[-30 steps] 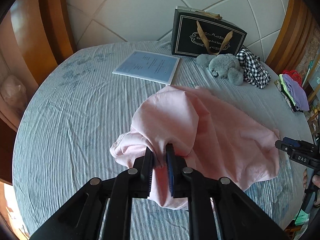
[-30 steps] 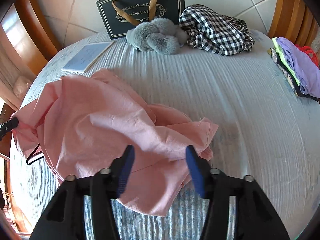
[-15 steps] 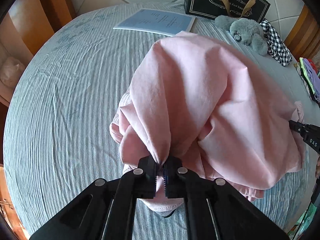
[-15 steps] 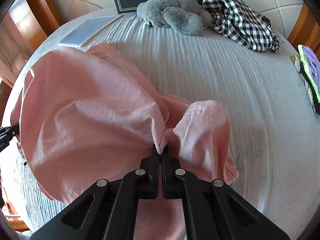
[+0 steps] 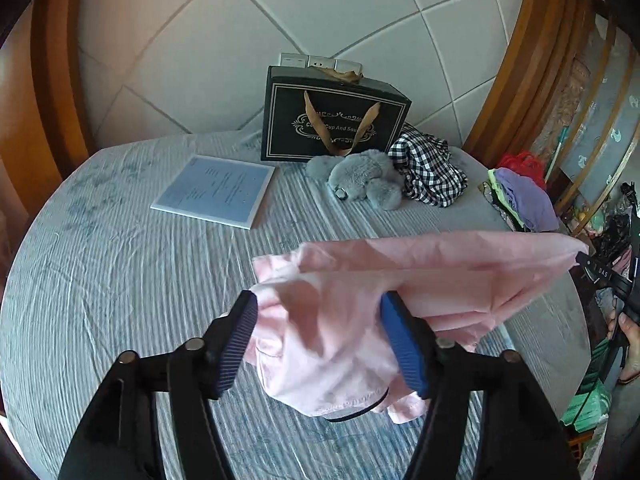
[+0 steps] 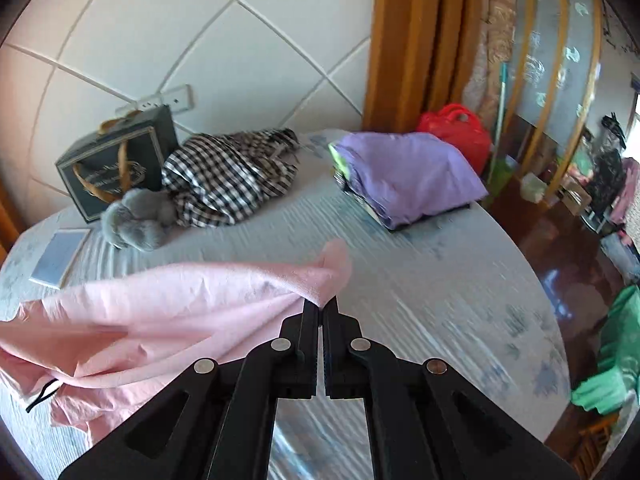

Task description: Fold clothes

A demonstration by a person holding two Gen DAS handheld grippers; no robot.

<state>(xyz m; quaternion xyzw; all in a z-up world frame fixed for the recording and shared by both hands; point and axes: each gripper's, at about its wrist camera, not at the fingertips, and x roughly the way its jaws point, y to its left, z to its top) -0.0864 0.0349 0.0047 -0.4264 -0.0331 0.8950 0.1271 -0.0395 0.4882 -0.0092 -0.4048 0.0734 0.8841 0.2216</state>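
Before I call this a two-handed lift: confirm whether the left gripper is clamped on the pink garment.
No. The left gripper stands wide open, its blue pads apart with the pink garment loose between them; only the right gripper pinches it.

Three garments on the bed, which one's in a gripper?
The pink garment, pinched by the right gripper. The checked garment and purple garment lie untouched at the far edge.

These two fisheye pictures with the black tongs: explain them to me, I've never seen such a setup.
No robot here: a person holds a two-finger gripper in each hand, with a camera on each looking along its fingers. One picture is from the left gripper, whose jaws have just opened, pink cloth lying loose between them. The other is from the right gripper, shut on a corner of the pink garment, lifting it over the bed. Farther back lie a checked garment, grey plush toy, gift bag, booklet and folded clothes.
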